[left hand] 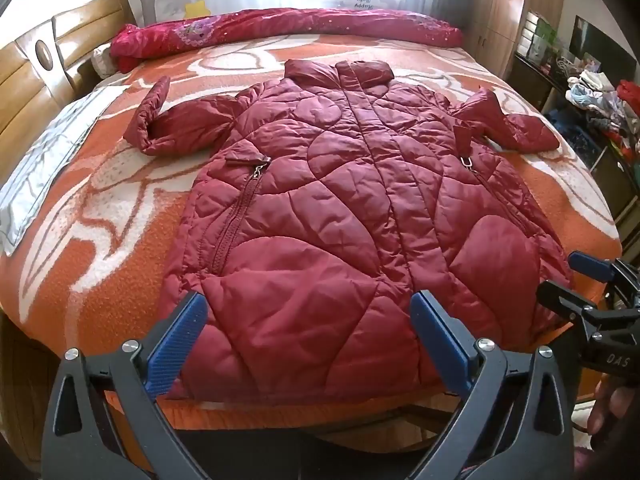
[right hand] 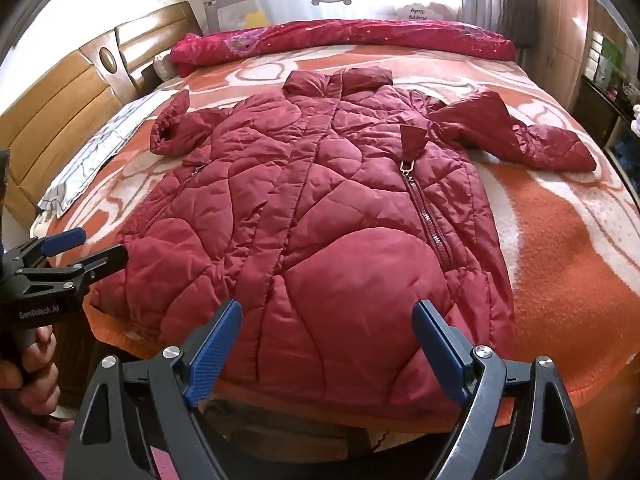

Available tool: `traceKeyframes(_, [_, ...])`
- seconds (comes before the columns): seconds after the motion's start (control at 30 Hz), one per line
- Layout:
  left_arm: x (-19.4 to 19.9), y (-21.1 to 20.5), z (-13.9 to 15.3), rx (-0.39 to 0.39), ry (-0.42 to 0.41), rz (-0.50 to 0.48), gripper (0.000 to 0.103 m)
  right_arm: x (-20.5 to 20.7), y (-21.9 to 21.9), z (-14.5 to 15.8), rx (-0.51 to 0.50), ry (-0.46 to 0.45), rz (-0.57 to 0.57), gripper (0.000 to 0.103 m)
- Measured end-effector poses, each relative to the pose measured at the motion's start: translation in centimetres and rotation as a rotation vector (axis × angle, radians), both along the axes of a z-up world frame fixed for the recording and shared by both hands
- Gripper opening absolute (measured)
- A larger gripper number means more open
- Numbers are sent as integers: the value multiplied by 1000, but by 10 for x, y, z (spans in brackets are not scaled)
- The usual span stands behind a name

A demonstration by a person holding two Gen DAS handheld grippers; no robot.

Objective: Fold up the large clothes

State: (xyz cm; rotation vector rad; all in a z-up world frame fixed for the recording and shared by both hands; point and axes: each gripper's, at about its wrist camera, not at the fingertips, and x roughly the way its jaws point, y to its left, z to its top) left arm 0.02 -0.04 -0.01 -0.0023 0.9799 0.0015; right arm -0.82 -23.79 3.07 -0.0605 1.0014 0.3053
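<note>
Coat (left hand: 340,208) lies flat, front up, mid-bed (left hand: 100,208), sleeves out, nothing folded yet. My left tongs (left hand: 308,336) and right tongs (right hand: 326,344) gape apart over its hem, empty. All folds remain.

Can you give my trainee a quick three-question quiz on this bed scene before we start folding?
1. True or false: the red coat lies front up, spread flat on the orange blanket.
2. Multiple choice: how do the jaws of the left gripper and right gripper stand? A) both shut on the hem; B) both open, holding nothing; C) left shut, right open.
3. Fill in: the rolled red quilt lies past the coat's ____.

Key: 1 true; 2 B; 3 collar.
</note>
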Motion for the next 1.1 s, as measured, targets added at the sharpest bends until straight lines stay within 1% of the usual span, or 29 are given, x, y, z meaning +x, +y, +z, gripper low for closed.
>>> traceKeyframes(0.23, [2,5,0,1,-5,7,102,0,5,-1,0,1,4,88])
traceKeyframes(0.3, [1,2,0,4,5,5,102,-1,7,-1,0,1,5,88])
traceKeyframes(0.33, [1,2,0,3,6,6,102,-1,3,-1,-1,13,0,88])
traceKeyframes(0.47, [0,1,0,3,4,3,102,-1,4,-2,-2,15,4,88])
traceKeyframes(0.53, [0,1,0,3,7,3,102,3,1,2,1,15,4,88])
traceKeyframes(0.87, [0,1,0,4,8,2,102,0,3,2,0,-13,4,88])
traceKeyframes(0.97, [-1,1,0,0,-10,2,102,1,2,2,-2,-11,4,88])
traceKeyframes(1.1, [0,1,0,2,-10,1,102,0,1,2,-2,-14,3,88])
